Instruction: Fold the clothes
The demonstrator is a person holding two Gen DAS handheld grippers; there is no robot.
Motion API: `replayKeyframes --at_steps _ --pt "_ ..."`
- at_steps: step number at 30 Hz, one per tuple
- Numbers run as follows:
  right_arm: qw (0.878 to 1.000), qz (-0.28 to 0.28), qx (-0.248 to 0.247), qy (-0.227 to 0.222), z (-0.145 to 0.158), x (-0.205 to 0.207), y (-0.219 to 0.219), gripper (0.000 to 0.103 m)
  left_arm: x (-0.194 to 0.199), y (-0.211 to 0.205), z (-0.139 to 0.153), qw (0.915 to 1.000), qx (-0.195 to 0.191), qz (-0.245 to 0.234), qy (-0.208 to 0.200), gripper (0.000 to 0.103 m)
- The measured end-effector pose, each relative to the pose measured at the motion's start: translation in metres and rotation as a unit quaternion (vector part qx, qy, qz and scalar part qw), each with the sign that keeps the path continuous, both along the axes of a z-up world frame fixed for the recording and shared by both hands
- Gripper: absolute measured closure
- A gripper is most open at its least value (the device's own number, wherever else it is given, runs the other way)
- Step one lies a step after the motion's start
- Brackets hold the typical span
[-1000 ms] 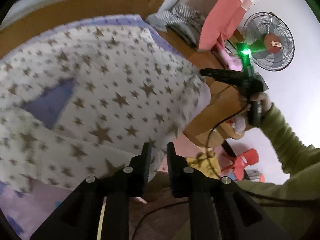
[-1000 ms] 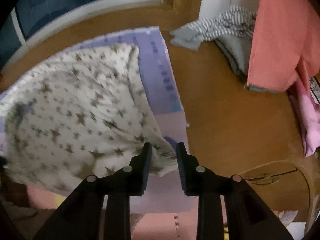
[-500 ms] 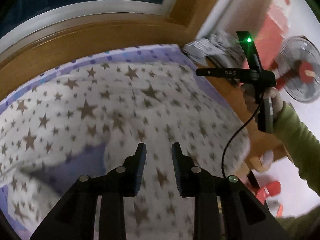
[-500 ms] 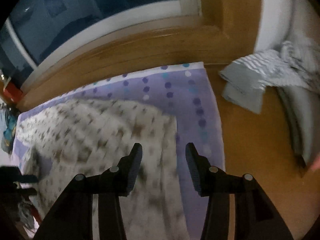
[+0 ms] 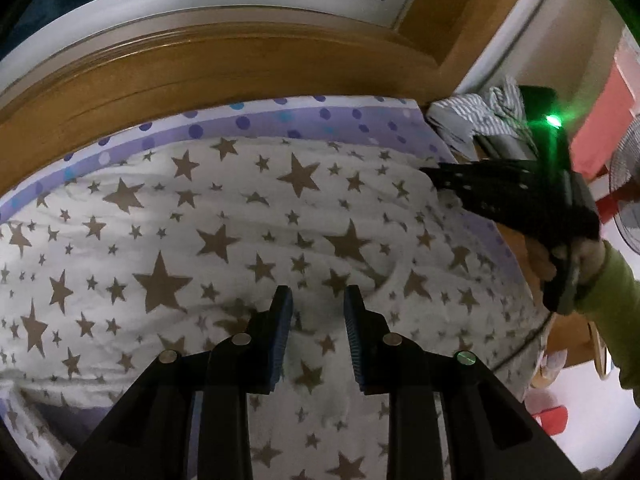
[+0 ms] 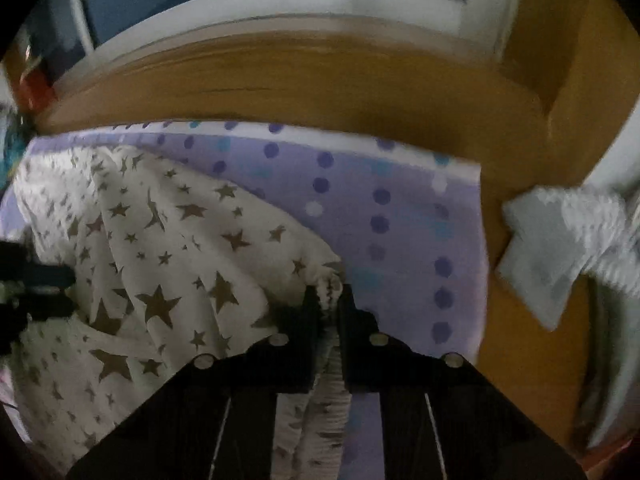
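Note:
A white garment with brown stars (image 5: 240, 240) lies spread on a purple dotted mat (image 5: 280, 120). My left gripper (image 5: 316, 304) hovers over the garment's near middle with its jaws apart and nothing between them. My right gripper (image 6: 329, 300) is shut on the garment's right edge (image 6: 328, 280), with the cloth bunched between its fingers. The right gripper also shows in the left wrist view (image 5: 440, 178), at the garment's right edge, with its green light on. The garment fills the left half of the right wrist view (image 6: 160, 280).
The mat (image 6: 400, 208) lies on a wooden surface (image 6: 520, 320) below a window ledge (image 5: 200, 68). A grey striped garment (image 5: 480, 116) lies to the right; it also shows in the right wrist view (image 6: 560, 248). A fan (image 5: 626, 200) and pink cloth (image 5: 604, 120) stand far right.
The garment came down from hanging off the edge onto the mat and now lies spread. My right gripper, open half a second ago, has closed on its right edge. My left gripper has opened.

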State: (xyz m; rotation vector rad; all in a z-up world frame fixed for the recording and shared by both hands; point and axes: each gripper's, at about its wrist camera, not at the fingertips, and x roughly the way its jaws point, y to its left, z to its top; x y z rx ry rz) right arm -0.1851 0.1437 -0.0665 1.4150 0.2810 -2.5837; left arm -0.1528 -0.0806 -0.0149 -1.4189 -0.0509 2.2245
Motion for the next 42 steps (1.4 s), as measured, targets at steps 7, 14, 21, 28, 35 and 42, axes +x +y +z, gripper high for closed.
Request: replayKeyframes --at_steps 7,14,21,28,35,42 --pt "0.992 -0.025 0.093 0.083 0.028 -0.018 0.015 0.096 -0.038 0.006 0.006 0.9988 -0.009 0.026 0.040 0.077" --pt "0.993 -0.035 0.090 0.065 -0.014 -0.043 0.020 0.095 -0.084 0.015 -0.019 0.9966 -0.039 0.053 0.049 0.077" --pt "0.996 -0.040 0.058 0.054 -0.007 -0.040 0.039 0.076 -0.100 0.020 -0.034 0.9938 -0.061 0.066 0.065 0.077" --pt "0.997 -0.052 -0.037 0.052 0.042 0.022 0.077 0.051 -0.079 0.008 -0.023 0.9969 -0.037 0.054 0.044 0.077" --pt "0.995 -0.084 -0.043 0.030 0.050 0.106 0.091 0.051 -0.005 -0.009 -0.001 0.9972 -0.036 0.013 0.064 0.077" --pt "0.992 -0.045 -0.112 -0.020 0.036 0.169 0.069 0.051 0.036 0.005 -0.006 0.9987 -0.003 -0.029 0.042 0.077"
